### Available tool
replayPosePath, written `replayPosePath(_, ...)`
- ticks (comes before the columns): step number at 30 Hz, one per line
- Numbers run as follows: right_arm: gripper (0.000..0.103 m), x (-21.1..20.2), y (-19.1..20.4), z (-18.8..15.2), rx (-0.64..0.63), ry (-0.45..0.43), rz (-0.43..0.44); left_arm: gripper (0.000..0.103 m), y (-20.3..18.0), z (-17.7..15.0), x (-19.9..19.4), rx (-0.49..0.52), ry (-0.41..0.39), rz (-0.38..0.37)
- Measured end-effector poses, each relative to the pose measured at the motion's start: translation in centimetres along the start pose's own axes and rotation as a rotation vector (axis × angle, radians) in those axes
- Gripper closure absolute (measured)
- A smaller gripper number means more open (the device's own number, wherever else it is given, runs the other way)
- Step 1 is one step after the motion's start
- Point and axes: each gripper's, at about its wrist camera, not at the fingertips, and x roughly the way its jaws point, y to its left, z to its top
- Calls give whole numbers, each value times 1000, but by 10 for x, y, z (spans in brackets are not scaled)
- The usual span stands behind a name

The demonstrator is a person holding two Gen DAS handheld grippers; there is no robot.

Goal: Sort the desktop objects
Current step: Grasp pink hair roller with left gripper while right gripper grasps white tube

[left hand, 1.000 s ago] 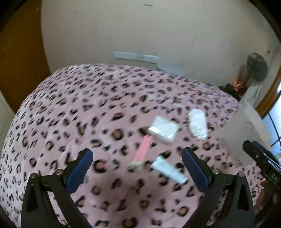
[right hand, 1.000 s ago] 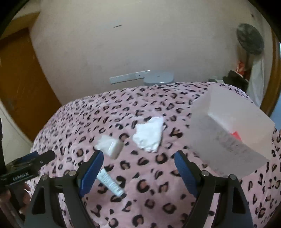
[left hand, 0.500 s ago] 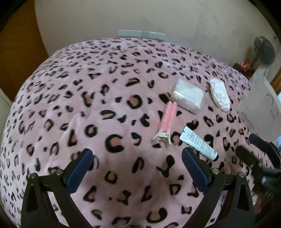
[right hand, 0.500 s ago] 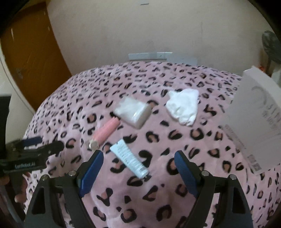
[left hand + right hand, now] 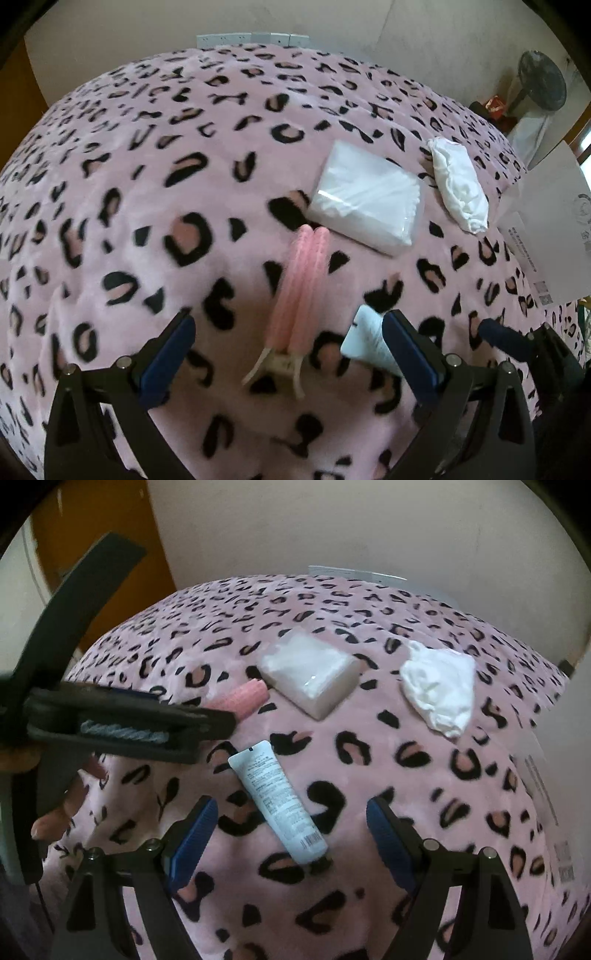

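Note:
A pink hair clip (image 5: 299, 291) with a cream grip end lies on the leopard blanket, between the spread fingers of my left gripper (image 5: 288, 347), which is open and just above it. A white tube (image 5: 277, 801) lies slantwise between the fingers of my right gripper (image 5: 291, 834), also open, its pads clear of the tube. In the left wrist view the tube (image 5: 369, 343) is partly hidden behind my right-hand finger. The left gripper (image 5: 129, 720) shows side-on in the right wrist view, covering most of the clip (image 5: 240, 701).
A wrapped tissue pack (image 5: 365, 199) and a crumpled white tissue (image 5: 458, 184) lie farther back on the pink leopard blanket (image 5: 147, 184). A white box (image 5: 554, 229) stands at the right edge. A person's fingers (image 5: 55, 812) hold the left gripper. A fan (image 5: 541, 85) stands by the wall.
Both grippers have sunk toward the blanket and tipped downward. The clip now sits between the left fingers and the tube between the right fingers. Jaws stay wide.

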Motion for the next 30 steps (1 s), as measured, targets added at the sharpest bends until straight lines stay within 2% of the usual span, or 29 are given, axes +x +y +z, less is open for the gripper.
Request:
replayPosePath(7,19,19,1,3,-24,21,26,2,-4,7,21,6,29,7)
replayPosePath(10,25,28,0,3,-20,39,47,2,-5,8,28,11,39,17)
replayPosePath(15,43,43,-4,0,7,74,73,5,-8,7,37,32,47,48)
replayPosePath(17,45,47,-7,-1,22,78,81,10,-8,6,39,32,41,61)
replayPosePath(20,50,50,-11,-3,53,79,110,24,-3,4,37,4,19,70)
replayPosePath(22,57,50,-13,-4,70,83,119,37,2,2,34,-9,5,73)
replayPosePath(24,64,51,-13,-6,80,84,123,45,6,1,31,-21,-7,69)
replayPosePath(27,70,48,-12,-7,91,83,120,59,11,-1,27,-41,-23,63)
replayPosePath(29,73,46,-12,-7,100,82,116,64,12,-2,24,-50,-30,61)
replayPosePath(30,74,45,-11,-8,105,81,115,72,13,-3,23,-55,-34,60)
